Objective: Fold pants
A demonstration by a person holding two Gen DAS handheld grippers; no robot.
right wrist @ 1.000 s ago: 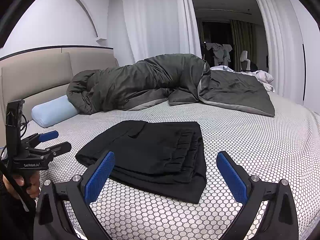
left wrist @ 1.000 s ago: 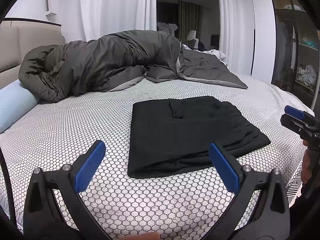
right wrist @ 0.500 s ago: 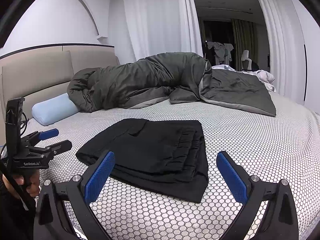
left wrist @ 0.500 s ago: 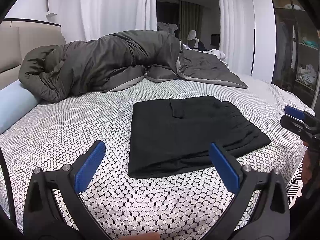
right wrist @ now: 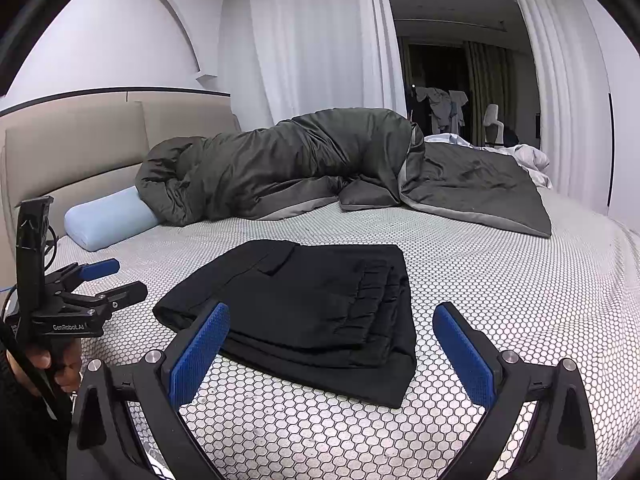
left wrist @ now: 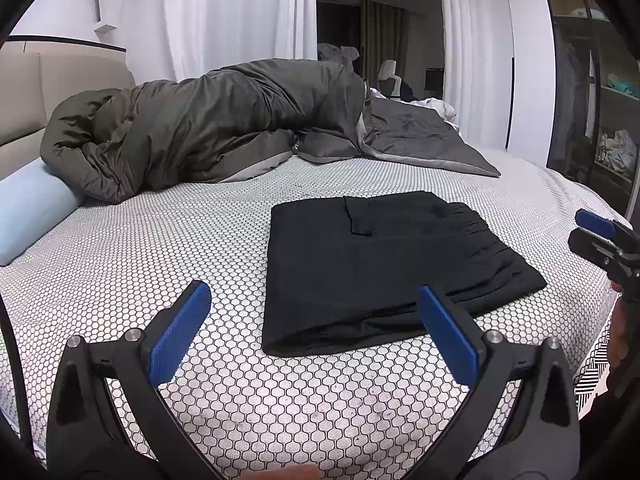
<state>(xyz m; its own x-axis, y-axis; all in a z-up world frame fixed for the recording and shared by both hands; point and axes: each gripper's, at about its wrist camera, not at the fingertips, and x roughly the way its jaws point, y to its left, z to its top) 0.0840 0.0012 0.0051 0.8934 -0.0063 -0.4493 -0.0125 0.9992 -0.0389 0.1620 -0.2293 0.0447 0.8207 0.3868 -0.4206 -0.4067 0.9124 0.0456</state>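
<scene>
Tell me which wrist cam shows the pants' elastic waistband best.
Right wrist: the gathered waistband of the folded black pants faces the camera, layers stacked and ribbing clear. In the left wrist view the waistband sits on the far right side, oblique and less distinct.

Very little differs across the three moments. In the right wrist view the scene sits slightly lower than a second ago: the headboard (right wrist: 72, 148), the pale blue bolster (right wrist: 110, 218) and the folded black pants (right wrist: 304, 312) ahead of the right gripper (right wrist: 330, 354) all drop a touch, as if that gripper tips upward a little. The left gripper (right wrist: 108, 280), off to its left, shifts with them. The left wrist view shows no visible change.
</scene>
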